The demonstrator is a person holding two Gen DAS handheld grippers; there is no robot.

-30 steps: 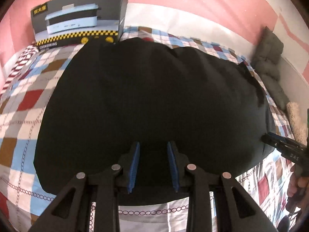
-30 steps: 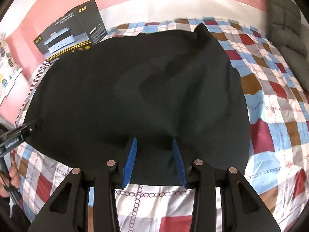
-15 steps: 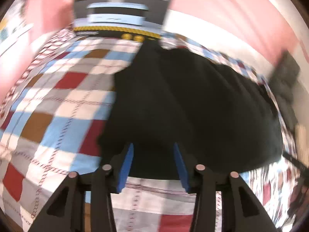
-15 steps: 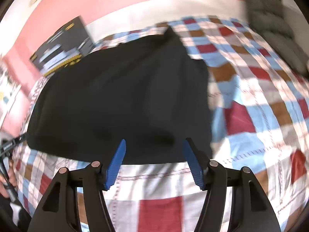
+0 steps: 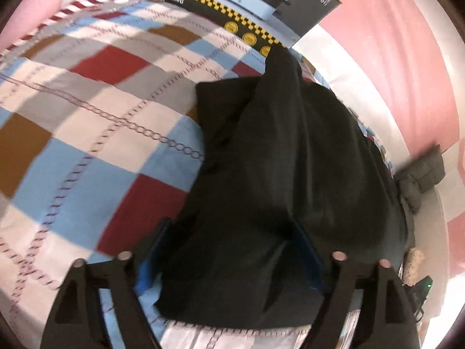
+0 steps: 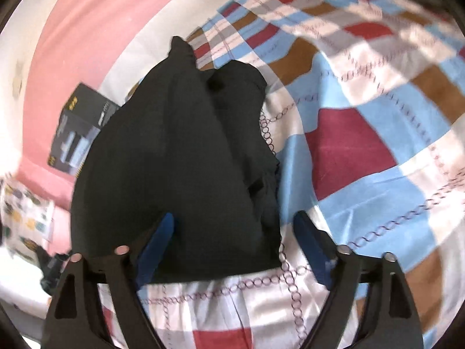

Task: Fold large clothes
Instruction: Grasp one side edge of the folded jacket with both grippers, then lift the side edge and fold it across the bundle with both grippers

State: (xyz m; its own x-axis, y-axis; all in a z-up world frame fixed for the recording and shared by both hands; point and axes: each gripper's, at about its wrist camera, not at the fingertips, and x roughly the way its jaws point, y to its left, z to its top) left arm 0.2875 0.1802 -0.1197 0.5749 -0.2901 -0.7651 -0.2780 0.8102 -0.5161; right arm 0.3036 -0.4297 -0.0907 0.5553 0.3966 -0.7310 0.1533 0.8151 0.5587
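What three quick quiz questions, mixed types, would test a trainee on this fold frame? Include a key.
1. True or false: the right gripper is clamped shut on the black garment.
2. What does the black garment lie on: (a) a bare wooden floor, (b) a checked bedspread, (c) a metal tray?
3. Name the printed thing standing at the wall beyond the garment in the left wrist view.

Key:
1. False. Its jaws have just been opening and stand wide, the garment's edge between them, pads not pressing. The left gripper is likewise open.
2. b.
3. A black appliance box.
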